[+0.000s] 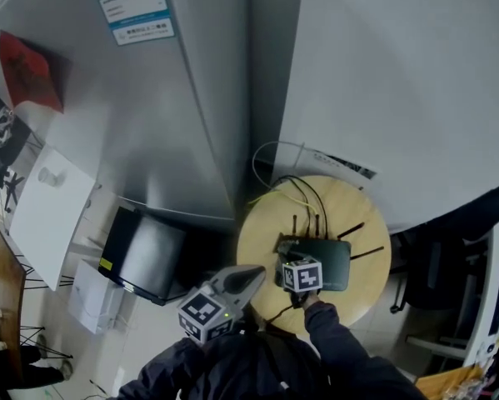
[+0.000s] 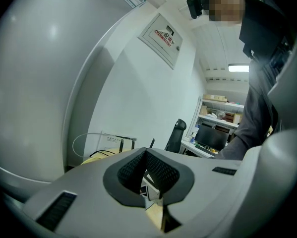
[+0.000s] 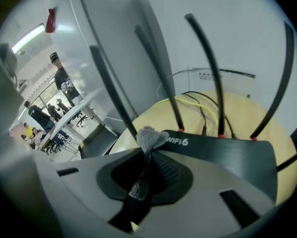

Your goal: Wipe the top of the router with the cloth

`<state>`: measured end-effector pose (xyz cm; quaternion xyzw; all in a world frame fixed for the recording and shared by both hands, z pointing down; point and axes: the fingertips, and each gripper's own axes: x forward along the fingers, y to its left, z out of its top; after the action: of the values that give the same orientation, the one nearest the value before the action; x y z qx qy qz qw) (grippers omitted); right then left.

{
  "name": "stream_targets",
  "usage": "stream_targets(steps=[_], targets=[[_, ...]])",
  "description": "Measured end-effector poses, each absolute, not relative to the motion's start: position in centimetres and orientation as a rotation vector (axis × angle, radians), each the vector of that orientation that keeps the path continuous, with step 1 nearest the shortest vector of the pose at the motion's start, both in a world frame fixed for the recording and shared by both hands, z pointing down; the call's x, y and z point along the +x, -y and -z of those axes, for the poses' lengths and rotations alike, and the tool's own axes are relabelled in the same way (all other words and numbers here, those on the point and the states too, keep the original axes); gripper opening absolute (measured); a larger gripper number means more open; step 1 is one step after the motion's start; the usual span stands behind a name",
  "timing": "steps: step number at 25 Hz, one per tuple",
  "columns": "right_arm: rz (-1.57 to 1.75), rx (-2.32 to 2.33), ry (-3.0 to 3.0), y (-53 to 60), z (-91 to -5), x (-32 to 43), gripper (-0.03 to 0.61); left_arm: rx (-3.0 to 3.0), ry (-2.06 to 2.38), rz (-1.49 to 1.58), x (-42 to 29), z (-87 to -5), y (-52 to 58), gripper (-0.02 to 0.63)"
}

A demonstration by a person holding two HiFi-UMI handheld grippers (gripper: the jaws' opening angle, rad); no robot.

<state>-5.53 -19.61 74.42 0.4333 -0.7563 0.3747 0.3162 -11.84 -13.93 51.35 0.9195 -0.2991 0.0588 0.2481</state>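
Pinching cloth [image 3: 148,136] at router [image 3: 222,155]: right claw [image 3: 146,152], clear only in right gripper view.

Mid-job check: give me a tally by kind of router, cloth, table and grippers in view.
Black router: 1
Grey cloth: 1, pinched in the right jaws
Round wooden table: 1
Grippers: 2, left gripper and right gripper
Total: 5

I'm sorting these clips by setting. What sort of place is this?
Most likely an office. A black swivel office chair stands by a white desk carrying a dark computer monitor, and a black multi-antenna router sits on a round pale wooden table.
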Motion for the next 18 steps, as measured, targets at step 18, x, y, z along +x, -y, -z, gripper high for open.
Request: stream_targets(steps=[18], targets=[[-1.014,1.323,1.786,16.3,-76.5,13.8,0.072,2.546,0.775,-0.177,-9.3,-51.1,12.7,-0.008]])
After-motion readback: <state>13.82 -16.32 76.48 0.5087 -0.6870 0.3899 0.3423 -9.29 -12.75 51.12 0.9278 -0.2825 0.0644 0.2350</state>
